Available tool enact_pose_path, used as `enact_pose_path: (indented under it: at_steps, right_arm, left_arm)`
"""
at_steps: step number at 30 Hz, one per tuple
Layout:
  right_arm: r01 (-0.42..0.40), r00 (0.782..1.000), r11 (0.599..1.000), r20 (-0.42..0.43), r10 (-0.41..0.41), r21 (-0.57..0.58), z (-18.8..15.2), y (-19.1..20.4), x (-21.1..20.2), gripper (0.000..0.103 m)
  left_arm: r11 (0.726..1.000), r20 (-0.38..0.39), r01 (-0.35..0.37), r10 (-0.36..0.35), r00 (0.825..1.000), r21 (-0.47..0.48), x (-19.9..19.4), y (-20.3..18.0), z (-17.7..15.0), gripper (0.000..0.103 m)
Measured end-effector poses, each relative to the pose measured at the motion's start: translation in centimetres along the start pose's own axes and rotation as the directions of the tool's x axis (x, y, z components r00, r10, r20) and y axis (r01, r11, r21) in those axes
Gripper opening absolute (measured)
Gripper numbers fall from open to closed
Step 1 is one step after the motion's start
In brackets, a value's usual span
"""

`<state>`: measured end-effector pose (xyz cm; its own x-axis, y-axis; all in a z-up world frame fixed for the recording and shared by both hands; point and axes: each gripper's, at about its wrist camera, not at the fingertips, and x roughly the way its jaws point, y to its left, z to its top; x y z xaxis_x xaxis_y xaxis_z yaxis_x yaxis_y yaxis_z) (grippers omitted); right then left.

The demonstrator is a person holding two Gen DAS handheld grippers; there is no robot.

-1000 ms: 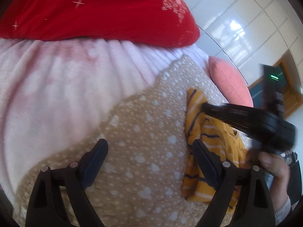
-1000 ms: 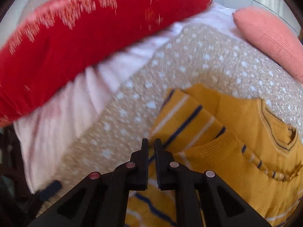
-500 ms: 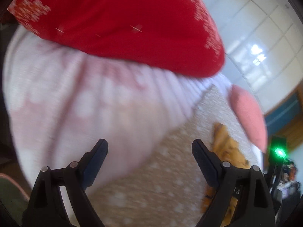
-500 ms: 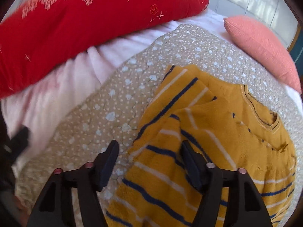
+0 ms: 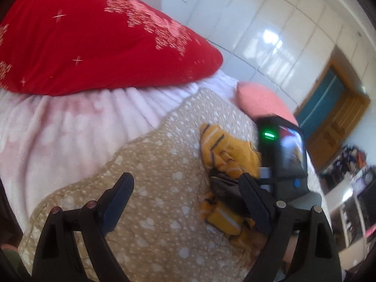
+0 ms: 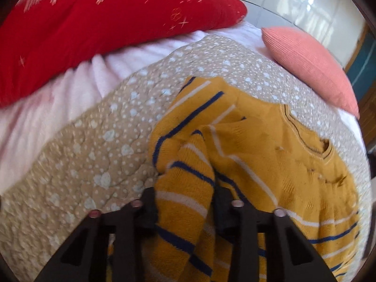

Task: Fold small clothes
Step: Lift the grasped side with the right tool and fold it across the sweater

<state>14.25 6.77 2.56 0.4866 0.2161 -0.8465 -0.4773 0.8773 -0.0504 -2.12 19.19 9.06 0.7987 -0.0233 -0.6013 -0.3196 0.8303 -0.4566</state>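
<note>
Two tools: left tool [image 5: 185, 202] gapes empty over the quilt [image 6: 98, 155], right tool [image 6: 185, 202] closing around the sweater's sleeve [image 6: 185, 188].

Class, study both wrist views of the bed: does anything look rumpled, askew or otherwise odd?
Yes. The yellow striped sweater lies bunched on the beige dotted quilt, one striped sleeve folded crookedly over its body. The right tongs are closing around that sleeve. The left tongs are open and empty.

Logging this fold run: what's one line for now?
left gripper: open, empty | right gripper: closing around sleeve of yellow striped sweater | surface: spotted quilt
</note>
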Motion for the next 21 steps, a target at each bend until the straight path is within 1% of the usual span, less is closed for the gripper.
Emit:
enact_pose_path:
  at_steps: [2,5,8,10,13,14,15,16,17,18,20,21]
  right_arm:
    - [-0.072,0.997,0.994,0.007,0.072,0.076,0.3,-1.5,-0.7,0.026]
    - [-0.182,0.983,0.964,0.064,0.173,0.192,0.5,-4.3,-2.6,0.026]
    - [-0.247,0.966,0.932,0.149,0.214,0.266,0.2,-7.4,-5.3,0.025]
    - [-0.252,0.96,0.921,0.193,0.201,0.296,-0.4,-10.0,-7.1,0.025]
    - [-0.239,0.957,0.901,0.246,0.155,0.362,-2.4,-15.3,-9.9,0.023]
    - [-0.229,0.957,0.891,0.257,0.133,0.392,-3.5,-17.4,-10.6,0.023]
    - [-0.221,0.958,0.886,0.259,0.119,0.409,-4.0,-18.9,-10.8,0.022]
    - [-0.21,0.96,0.875,0.263,0.1,0.435,-5.0,-20.7,-11.2,0.022]
    - [-0.208,0.96,0.864,0.267,0.089,0.459,-5.9,-22.2,-11.5,0.021]
    - [-0.215,0.958,0.844,0.276,0.084,0.491,-7.2,-24.1,-11.8,0.021]
    - [-0.239,0.951,0.81,0.297,0.084,0.535,-9.4,-26.6,-12.3,0.02]
    - [-0.244,0.95,0.801,0.302,0.083,0.546,-10.1,-27.4,-12.4,0.02]
  left_arm:
    - [0.998,0.02,-0.013,0.015,1.0,-0.065,-0.4,1.7,0.6,0.09]
    - [0.991,-0.006,-0.012,0.011,1.0,-0.136,0.0,3.5,1.0,0.09]
    - [0.988,-0.031,-0.007,0.002,1.0,-0.157,0.5,3.6,0.8,0.09]
    - [0.99,-0.038,0.013,-0.018,0.999,-0.138,0.4,2.9,0.3,0.09]
    - [0.998,-0.05,0.025,-0.028,0.998,-0.057,0.6,0.2,-0.7,0.091]
    - [0.999,-0.062,0.03,-0.032,0.998,-0.027,0.9,-1.0,-1.1,0.091]
    - [0.999,-0.09,0.045,-0.045,0.995,0.0,1.3,-2.2,-1.5,0.091]
    - [0.997,-0.121,0.074,-0.071,0.99,0.015,1.6,-3.4,-1.9,0.091]
    - [0.992,-0.158,0.122,-0.116,0.981,0.03,1.9,-4.8,-2.4,0.091]
    - [0.987,-0.183,0.152,-0.142,0.973,0.045,2.1,-5.9,-2.8,0.091]
    - [0.976,-0.226,0.189,-0.162,0.961,0.104,2.3,-8.5,-3.7,0.091]
    - [0.968,-0.248,0.205,-0.166,0.955,0.142,2.5,-10.2,-4.3,0.091]
